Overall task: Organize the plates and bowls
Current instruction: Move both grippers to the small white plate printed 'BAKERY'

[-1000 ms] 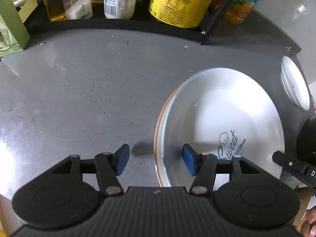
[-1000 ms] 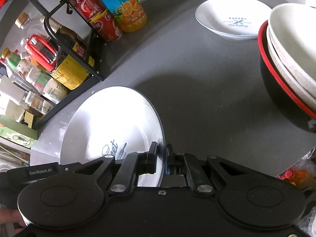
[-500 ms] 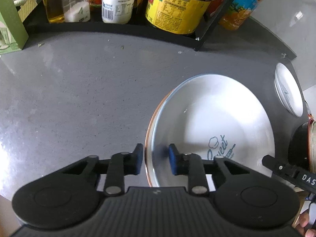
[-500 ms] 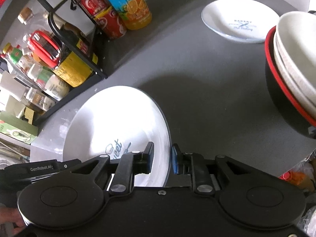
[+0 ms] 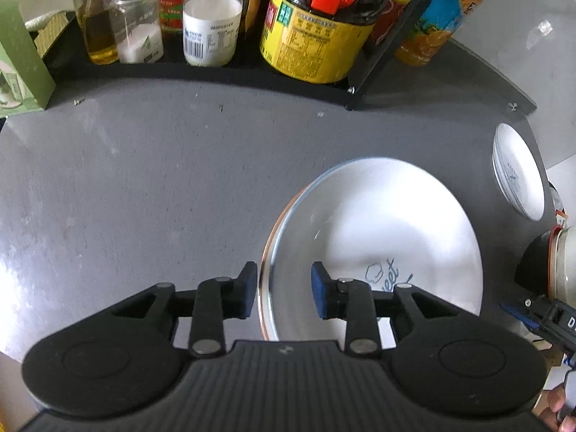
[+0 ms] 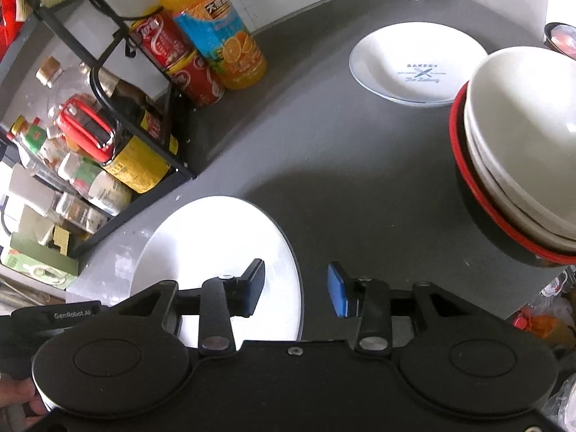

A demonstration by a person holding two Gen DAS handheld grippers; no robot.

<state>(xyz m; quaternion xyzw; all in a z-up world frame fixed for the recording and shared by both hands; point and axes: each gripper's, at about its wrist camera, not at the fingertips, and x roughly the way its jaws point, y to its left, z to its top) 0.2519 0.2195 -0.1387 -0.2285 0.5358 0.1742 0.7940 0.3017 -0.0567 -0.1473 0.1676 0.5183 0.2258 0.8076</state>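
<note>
Two claws straddle one white plate (image 5: 374, 223) on the worktop (image 5: 144, 180).
My left claw (image 5: 284, 293) and right claw (image 6: 297, 289) both gape open around its rim, gripping nothing.

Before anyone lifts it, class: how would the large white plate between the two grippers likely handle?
The large white plate looks glazed and glossy, so probably slippery at the rim. It seems rigid ceramic, likely to chip if dropped on the grey counter. Lying flat, it should slide, not roll.
</note>
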